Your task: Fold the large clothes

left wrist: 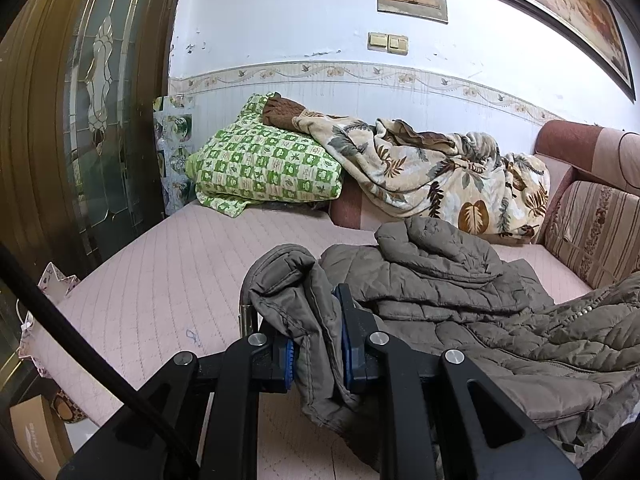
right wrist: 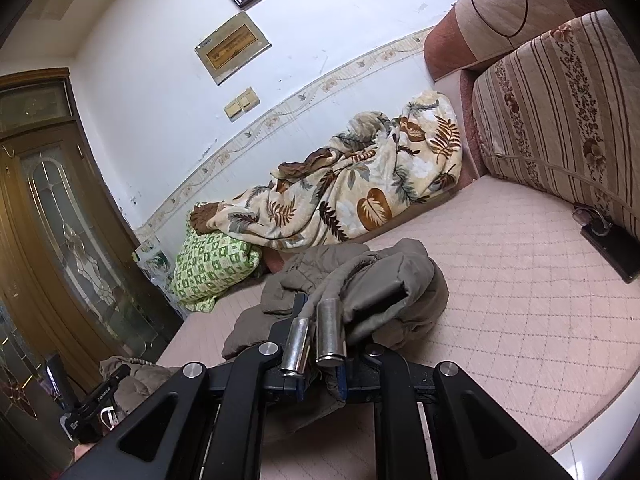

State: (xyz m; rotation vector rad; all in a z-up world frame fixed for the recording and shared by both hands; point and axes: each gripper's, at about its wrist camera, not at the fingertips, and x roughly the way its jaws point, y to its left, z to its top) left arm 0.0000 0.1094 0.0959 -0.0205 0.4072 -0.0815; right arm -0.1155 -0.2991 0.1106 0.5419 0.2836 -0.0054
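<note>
A large grey-brown quilted jacket (left wrist: 460, 304) lies crumpled on the pink quilted sofa seat (left wrist: 168, 280). My left gripper (left wrist: 316, 320) is shut on a bunched edge of the jacket, which drapes over and between its blue-padded fingers. In the right wrist view my right gripper (right wrist: 316, 332) is shut on another part of the jacket (right wrist: 380, 280), its two metal fingertips close together with fabric bunched over and beside them. The left gripper's body shows at the lower left of the right wrist view (right wrist: 96, 404).
A leaf-patterned blanket (left wrist: 440, 176) and a green checked pillow (left wrist: 264, 164) lie at the back of the seat by the wall. A striped back cushion (right wrist: 560, 108) stands at the right, with glasses and a dark case (right wrist: 604, 240) below it. A glazed wooden door (left wrist: 80, 120) is at the left.
</note>
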